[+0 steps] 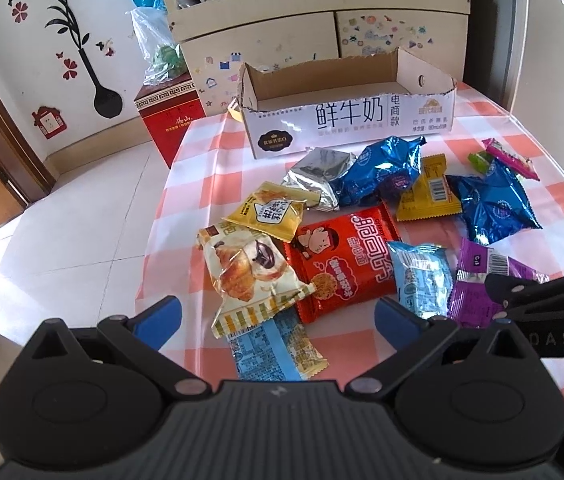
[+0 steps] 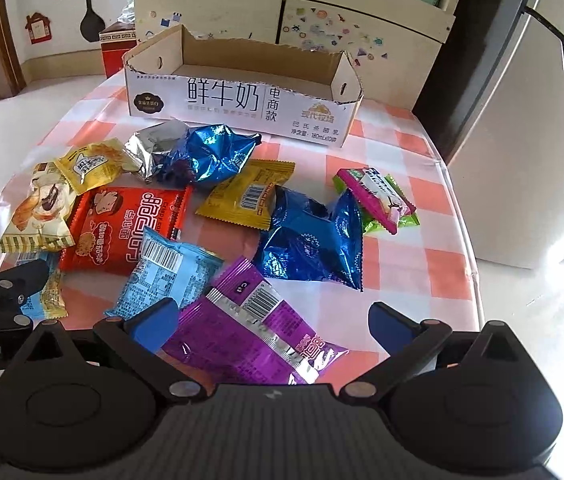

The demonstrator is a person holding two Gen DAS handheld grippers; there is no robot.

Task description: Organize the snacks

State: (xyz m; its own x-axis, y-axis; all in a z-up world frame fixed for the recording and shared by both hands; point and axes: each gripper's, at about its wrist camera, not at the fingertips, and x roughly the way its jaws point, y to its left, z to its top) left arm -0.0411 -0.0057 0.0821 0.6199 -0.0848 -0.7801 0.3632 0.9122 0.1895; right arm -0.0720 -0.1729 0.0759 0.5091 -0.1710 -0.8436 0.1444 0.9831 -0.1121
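Pink-and-white checked surface (image 1: 210, 148) carries everything. Open-topped white cardboard milk box (image 2: 242, 100) sits at the far edge, nothing inside. Loose snack packets piled in front of it: red noodle packet (image 1: 341, 260), crinkled blue foil bag (image 2: 313, 240), purple foil packet (image 2: 250, 328). My left claw (image 1: 278, 320) released over the croissant packet (image 1: 250, 276); my right claw (image 2: 274, 326) released around the purple one.

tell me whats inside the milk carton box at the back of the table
The cardboard box shows only bare brown floor and inner walls in both views; no snacks are visible in it. Its front wall hides the strip of floor just behind it, so that part cannot be checked.
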